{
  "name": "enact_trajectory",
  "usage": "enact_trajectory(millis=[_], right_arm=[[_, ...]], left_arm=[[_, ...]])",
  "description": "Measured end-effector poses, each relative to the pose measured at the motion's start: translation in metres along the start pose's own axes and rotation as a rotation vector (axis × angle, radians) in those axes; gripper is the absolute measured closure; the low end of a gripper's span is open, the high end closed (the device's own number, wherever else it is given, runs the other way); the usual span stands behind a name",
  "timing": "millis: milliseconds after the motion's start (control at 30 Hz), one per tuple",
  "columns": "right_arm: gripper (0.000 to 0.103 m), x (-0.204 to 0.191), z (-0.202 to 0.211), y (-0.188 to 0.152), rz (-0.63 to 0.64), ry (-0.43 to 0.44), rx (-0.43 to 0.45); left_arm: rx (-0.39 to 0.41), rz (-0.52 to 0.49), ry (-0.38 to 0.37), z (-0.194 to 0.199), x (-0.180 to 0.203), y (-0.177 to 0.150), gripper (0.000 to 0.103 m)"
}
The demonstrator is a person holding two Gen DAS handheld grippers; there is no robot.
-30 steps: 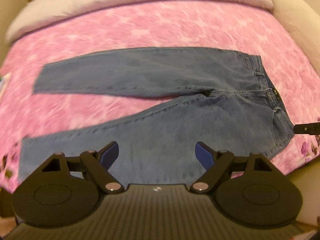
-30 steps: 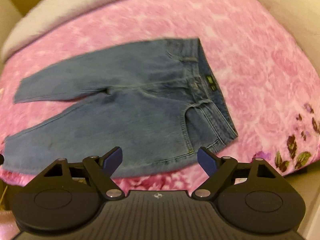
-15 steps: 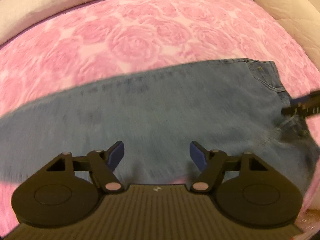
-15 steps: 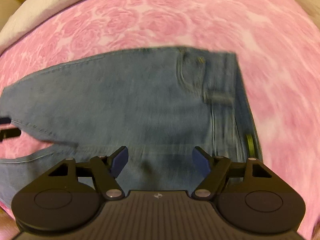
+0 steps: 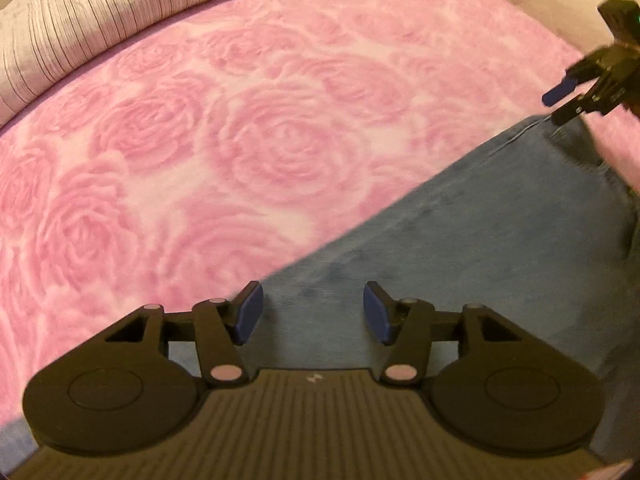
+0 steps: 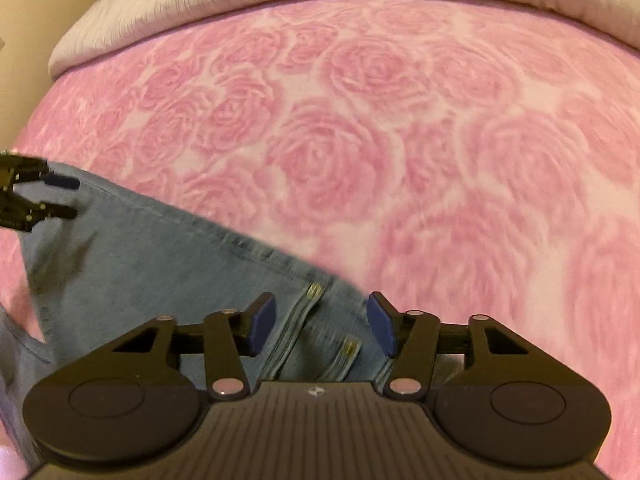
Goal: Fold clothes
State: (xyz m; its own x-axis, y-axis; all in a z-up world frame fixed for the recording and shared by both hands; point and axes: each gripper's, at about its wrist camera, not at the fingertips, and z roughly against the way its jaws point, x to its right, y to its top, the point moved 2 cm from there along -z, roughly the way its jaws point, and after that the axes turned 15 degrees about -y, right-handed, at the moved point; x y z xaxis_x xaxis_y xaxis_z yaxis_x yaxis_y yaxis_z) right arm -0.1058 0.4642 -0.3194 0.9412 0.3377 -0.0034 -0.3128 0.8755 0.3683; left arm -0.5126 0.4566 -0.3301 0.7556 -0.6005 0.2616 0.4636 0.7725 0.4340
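Note:
Blue jeans (image 5: 480, 240) lie flat on a pink rose-patterned blanket (image 5: 240, 140). My left gripper (image 5: 312, 312) hovers just over the far edge of a denim leg. Its jaws are closing, with the cloth below the blue pads and nothing pressed between them. My right gripper (image 6: 320, 320) hangs over the waistband end of the jeans (image 6: 140, 264), above a seam with brass rivets (image 6: 314, 290). Its jaws are closing too, and the pads are apart from the cloth. Each gripper shows in the other view: the right gripper (image 5: 556, 104) at the jeans' far corner, the left gripper (image 6: 74, 198) at the left edge.
A grey ribbed pillow or bedding roll (image 5: 100, 20) runs along the back of the bed, also seen as the grey bedding (image 6: 240, 0) in the right wrist view. Bare pink blanket (image 6: 440, 160) stretches beyond the jeans to the back and right.
Both grippers have swept forward and down over the jeans to their far edge. The jeans went from fully in view to filling only the lower part. Both pairs of jaws have narrowed.

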Motion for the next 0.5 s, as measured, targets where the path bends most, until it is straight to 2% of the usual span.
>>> enact_trajectory(millis=[100,233,267,333,400,433,467,500], right_arm=[[0.041,0.0,-0.021,0.014,0.063,0.029,-0.038],[0.039,0.003,-0.044,0.016,0.129,0.049,-0.144],[0.037,0.004,-0.046,0.016,0.126,0.069,-0.149],[0.037,0.004,-0.046,0.016,0.133,0.086,-0.154],[0.046,0.002,-0.045,0.014,0.149,0.094,-0.157],[0.059,0.001,-0.044,0.014,0.16,0.091,-0.157],[0.077,-0.001,-0.041,0.012,0.165,0.094,-0.158],[0.084,-0.002,-0.039,0.011,0.17,0.096,-0.158]], left_arm=[[-0.034,-0.029,-0.015,-0.002,-0.022,0.001,0.043],[-0.145,-0.106,-0.086,-0.013,-0.042,-0.006,0.038],[-0.17,-0.129,-0.107,-0.016,-0.046,-0.008,0.038],[-0.179,-0.112,-0.138,-0.017,-0.052,-0.008,0.038],[-0.18,-0.128,-0.139,-0.014,-0.049,-0.007,0.052],[-0.177,-0.135,-0.139,-0.012,-0.048,-0.006,0.071],[-0.171,-0.131,-0.142,-0.008,-0.045,-0.007,0.09],[-0.165,-0.142,-0.125,-0.004,-0.039,-0.009,0.094]])
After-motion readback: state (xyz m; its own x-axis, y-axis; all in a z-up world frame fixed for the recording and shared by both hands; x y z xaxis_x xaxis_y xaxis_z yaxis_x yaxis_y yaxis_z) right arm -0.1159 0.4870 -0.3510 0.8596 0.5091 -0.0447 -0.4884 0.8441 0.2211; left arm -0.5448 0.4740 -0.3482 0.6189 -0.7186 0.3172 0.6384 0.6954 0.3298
